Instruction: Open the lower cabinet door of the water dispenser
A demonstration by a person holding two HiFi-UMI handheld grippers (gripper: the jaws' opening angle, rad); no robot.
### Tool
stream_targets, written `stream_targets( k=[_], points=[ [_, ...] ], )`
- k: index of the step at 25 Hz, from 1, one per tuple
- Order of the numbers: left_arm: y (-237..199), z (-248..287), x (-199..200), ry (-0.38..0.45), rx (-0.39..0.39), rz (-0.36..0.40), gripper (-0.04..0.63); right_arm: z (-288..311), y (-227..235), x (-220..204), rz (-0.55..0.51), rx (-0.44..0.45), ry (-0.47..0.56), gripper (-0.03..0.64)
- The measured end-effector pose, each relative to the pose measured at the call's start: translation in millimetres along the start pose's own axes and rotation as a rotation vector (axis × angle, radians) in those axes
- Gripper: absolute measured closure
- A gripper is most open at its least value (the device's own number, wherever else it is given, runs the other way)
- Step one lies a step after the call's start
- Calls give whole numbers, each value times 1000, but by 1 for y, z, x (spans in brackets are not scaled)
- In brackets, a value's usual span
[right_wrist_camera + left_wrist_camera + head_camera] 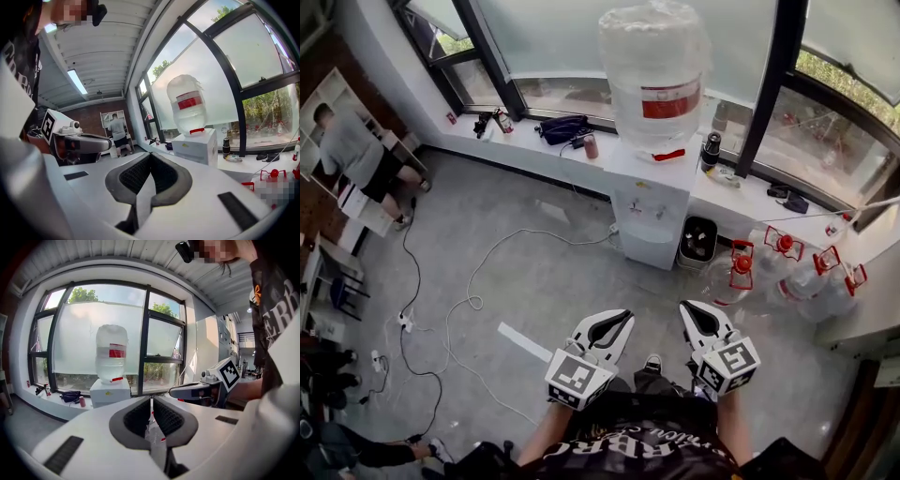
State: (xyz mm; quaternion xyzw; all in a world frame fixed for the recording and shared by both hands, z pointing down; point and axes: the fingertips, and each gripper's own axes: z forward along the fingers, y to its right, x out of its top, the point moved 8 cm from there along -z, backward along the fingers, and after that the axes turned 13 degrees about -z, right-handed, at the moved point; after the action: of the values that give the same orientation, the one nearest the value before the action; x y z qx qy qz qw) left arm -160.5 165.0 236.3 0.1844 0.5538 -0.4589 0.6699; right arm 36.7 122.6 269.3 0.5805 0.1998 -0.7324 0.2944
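Note:
The white water dispenser (652,211) stands against the window ledge with a big clear bottle (654,70) on top. Its lower cabinet door (647,246) looks closed. Both grippers hang in the air in front of the person's body, well short of the dispenser. My left gripper (623,316) and right gripper (687,307) point toward it, side by side, both shut with nothing in them. The left gripper view has its jaws (151,399) together below the dispenser (110,392). The right gripper view shows its own jaws (150,155) together and the dispenser (197,146) ahead to the right.
A black bin (698,239) stands right of the dispenser, with several empty bottles with red handles (741,267) on the floor beyond. Cables (469,300) and a white tape strip (525,342) cross the floor at left. A person (356,155) stands at shelves far left.

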Motion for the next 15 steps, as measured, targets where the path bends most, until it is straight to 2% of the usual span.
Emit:
stream_targets(
  k=[8,15],
  points=[
    [-5,35,13,-40,-8,-1,568,5,31,-16,46,-8,23,607],
    [-26,74,27,-72,-78,30,568,15,64,-27,80,-139,-14,607]
  ],
)
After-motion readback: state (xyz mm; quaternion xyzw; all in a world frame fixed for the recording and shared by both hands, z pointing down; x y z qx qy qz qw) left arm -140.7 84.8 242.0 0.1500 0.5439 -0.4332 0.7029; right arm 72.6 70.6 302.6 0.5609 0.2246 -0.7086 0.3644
